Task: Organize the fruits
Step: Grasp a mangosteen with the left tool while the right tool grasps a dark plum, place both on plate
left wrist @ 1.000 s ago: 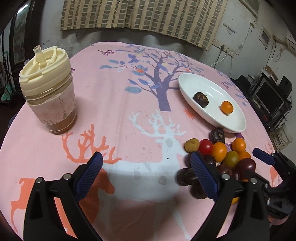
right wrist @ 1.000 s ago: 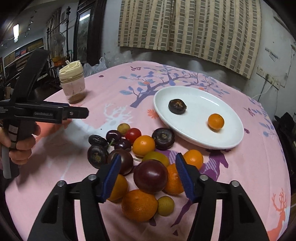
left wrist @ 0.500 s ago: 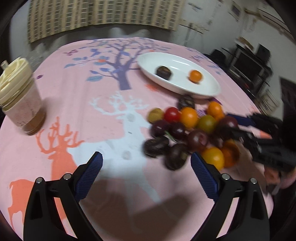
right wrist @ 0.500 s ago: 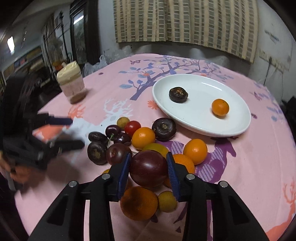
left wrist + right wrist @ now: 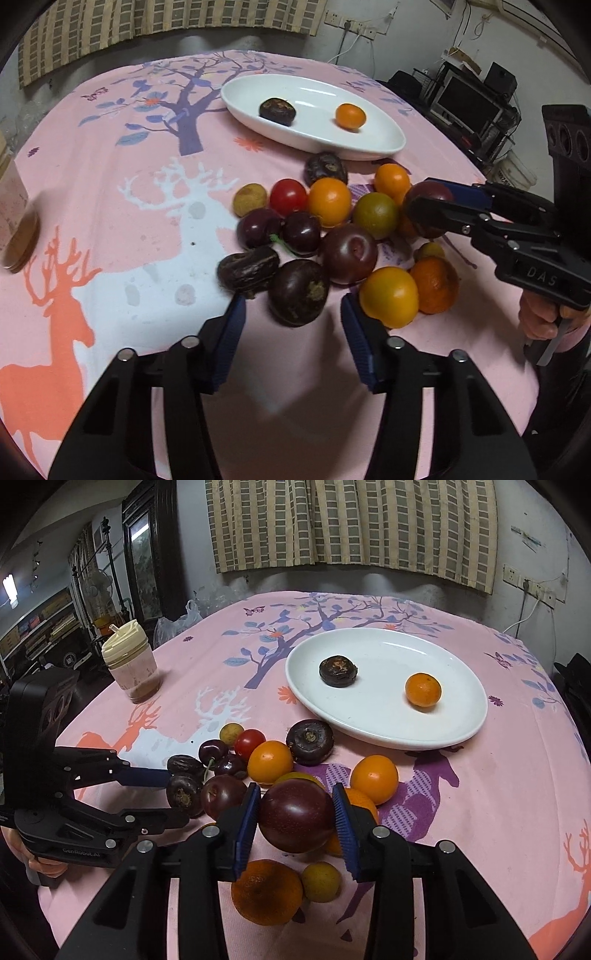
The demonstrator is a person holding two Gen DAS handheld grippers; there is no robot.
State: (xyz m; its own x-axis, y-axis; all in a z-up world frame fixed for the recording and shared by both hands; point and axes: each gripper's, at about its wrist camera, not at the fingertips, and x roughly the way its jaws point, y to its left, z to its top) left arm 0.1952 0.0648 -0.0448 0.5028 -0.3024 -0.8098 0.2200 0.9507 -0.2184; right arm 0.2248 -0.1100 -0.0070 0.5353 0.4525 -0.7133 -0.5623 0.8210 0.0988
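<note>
Left wrist view: the left gripper [image 5: 291,325] is closing, its jaws now narrow, around a dark round fruit [image 5: 298,292] that sits just ahead, between the tips; the pads do not press it yet. A wrinkled dark fruit [image 5: 247,272] touches it just left of the left pad, and an orange [image 5: 389,297] lies just beyond the right pad. To grip well, I would slide a little further forward so the pads meet the fruit's widest part, keeping the tips clear of both neighbours. The plate [image 5: 384,142] lies far ahead, past the heap, carrying two fruits.

Right wrist view: the right gripper [image 5: 295,821] is clamped on a plum [image 5: 296,815], both pads against its sides, with the rest of the heap close around and below. The plate lies ahead and slightly right. A straight lift before any sideways travel should avoid rolling the oranges beside it. The left gripper works at the heap's left edge, so the two paths to the plate should be staggered.
</note>
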